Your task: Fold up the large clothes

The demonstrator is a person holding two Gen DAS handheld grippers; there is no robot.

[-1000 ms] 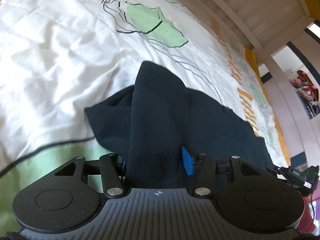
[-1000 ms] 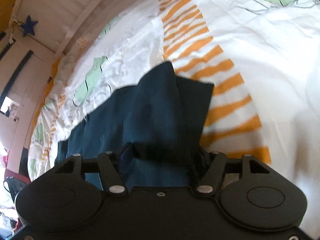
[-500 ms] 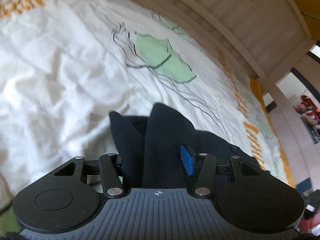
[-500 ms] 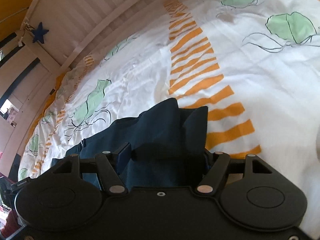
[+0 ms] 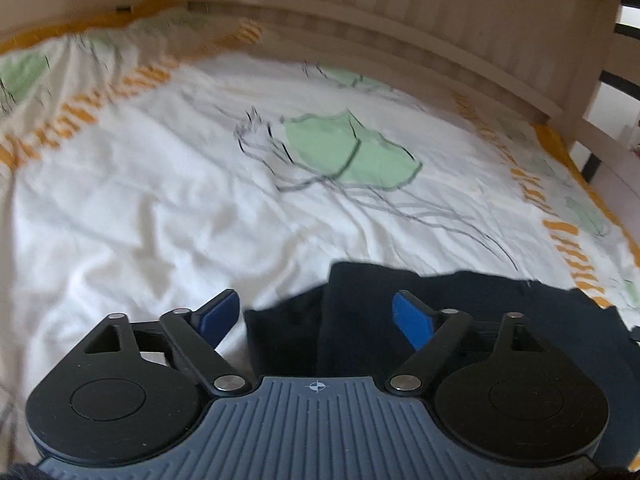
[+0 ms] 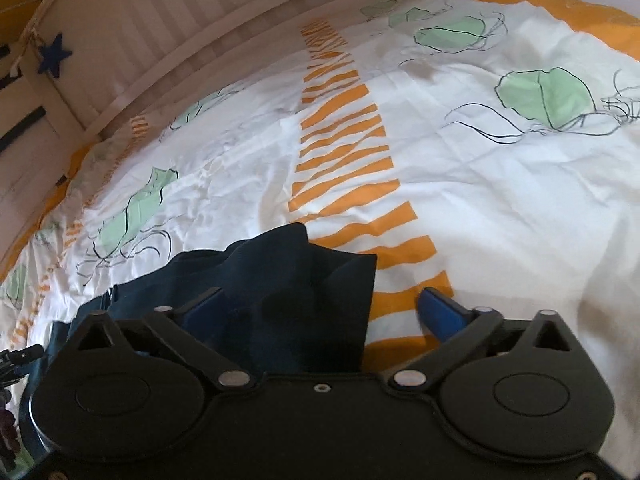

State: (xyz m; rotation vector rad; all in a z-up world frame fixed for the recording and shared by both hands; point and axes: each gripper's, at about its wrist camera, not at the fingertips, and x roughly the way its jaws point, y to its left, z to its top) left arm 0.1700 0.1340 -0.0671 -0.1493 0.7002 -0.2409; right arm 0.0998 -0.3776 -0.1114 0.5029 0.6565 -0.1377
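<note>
Both of my grips on the dark garment have let go since a moment ago. It lies bunched on the patterned duvet, between my left gripper and right gripper, whose jaws are opening, pads clear.

A white duvet cover, creased, fills most of both views, printed with green leaf shapes and orange stripes. A pale wooden slatted bed frame runs across the top. A dark blue star hangs upper left in the right view.
</note>
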